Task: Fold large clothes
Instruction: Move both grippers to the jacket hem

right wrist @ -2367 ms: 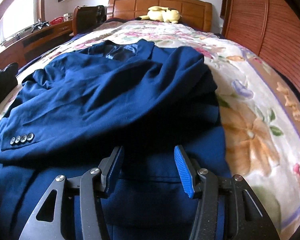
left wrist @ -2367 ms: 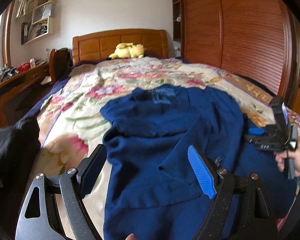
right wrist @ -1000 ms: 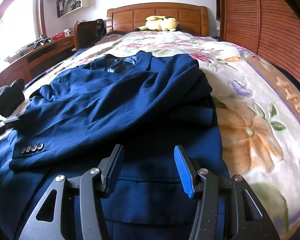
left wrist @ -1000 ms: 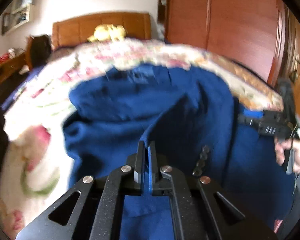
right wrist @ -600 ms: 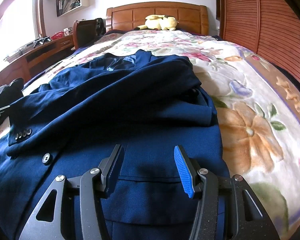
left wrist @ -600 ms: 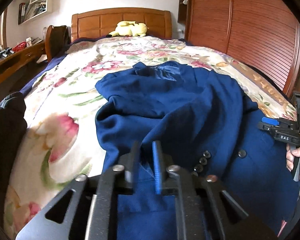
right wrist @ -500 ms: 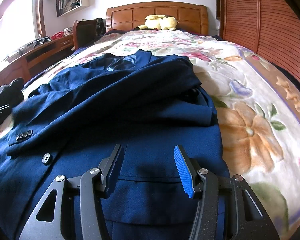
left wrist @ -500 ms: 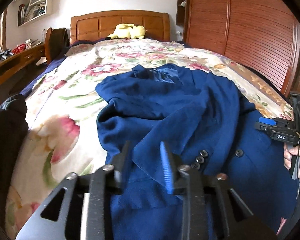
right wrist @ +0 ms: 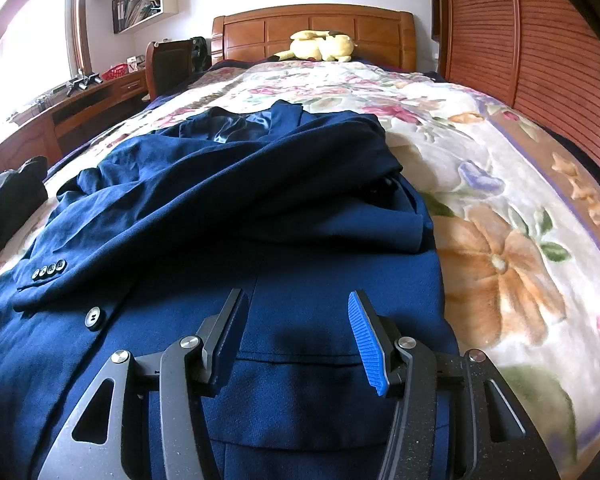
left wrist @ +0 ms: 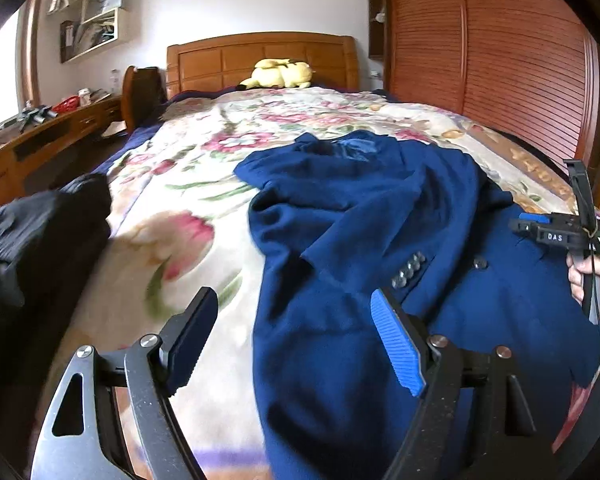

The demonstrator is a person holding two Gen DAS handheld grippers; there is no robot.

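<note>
A navy jacket (left wrist: 380, 240) lies on the flowered bed (left wrist: 188, 216), one sleeve folded across its front. The left hand-held gripper (left wrist: 296, 340) hovers spread and empty above the jacket's near left edge. The right hand-held gripper (right wrist: 298, 328), jaws apart, holds nothing, poised just over the jacket's lower front by the pocket.
</note>
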